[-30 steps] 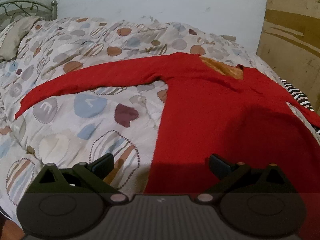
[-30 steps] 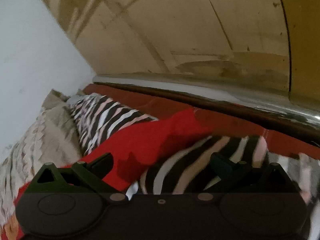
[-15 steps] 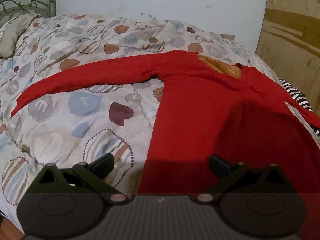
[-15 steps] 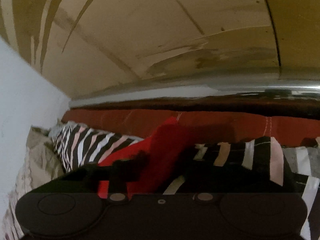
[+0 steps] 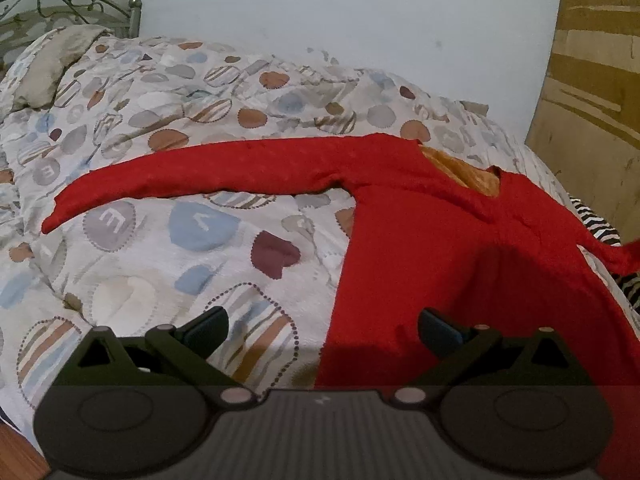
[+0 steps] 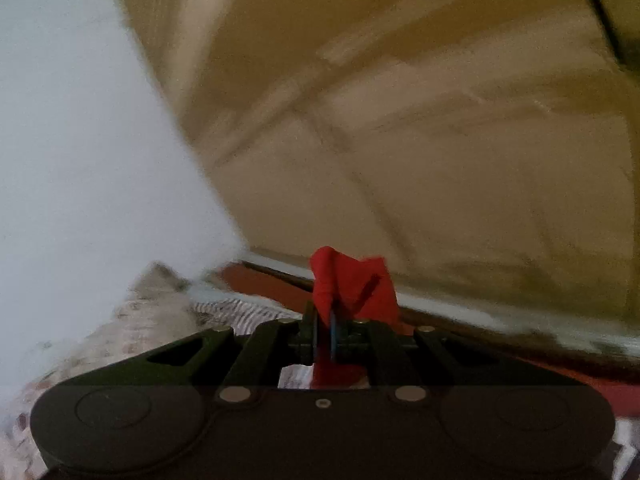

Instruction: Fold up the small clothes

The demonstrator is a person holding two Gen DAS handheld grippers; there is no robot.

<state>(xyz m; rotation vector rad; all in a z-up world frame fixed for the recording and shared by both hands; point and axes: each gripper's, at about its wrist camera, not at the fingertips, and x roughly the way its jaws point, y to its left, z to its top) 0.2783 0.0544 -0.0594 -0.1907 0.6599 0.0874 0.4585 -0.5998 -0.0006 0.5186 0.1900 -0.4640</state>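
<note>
Bed (image 5: 132, 264) covered by a patterned duvet (image 5: 224, 92) printed with circles and hearts in blue, brown and grey, set against a pale wall (image 5: 340, 16); a metal headboard (image 5: 60, 4) and a beige pillow (image 5: 52, 64) at its far left end, a tan wooden panel (image 5: 592, 92) along its right side. Red long-sleeved sweater (image 5: 432, 248) — laid flat on the duvet, body toward the camera, V-neck with an orange lining (image 5: 464, 168) toward the wall. Its one sleeve (image 5: 208, 176) stretches out straight to the left across the duvet; its other sleeve (image 5: 616, 256) runs off to the right edge, raised above a black-and-white striped cloth (image 5: 600, 228). Left tool (image 5: 323, 330) — fingers spread wide apart, holding nothing, one over the duvet and one over the sweater's lower hem. Right tool (image 6: 325, 334) — fingers pressed together, clamped on the red sleeve end (image 6: 352, 284), which stands up above the fingertips in front of the blurred wooden panel.
</note>
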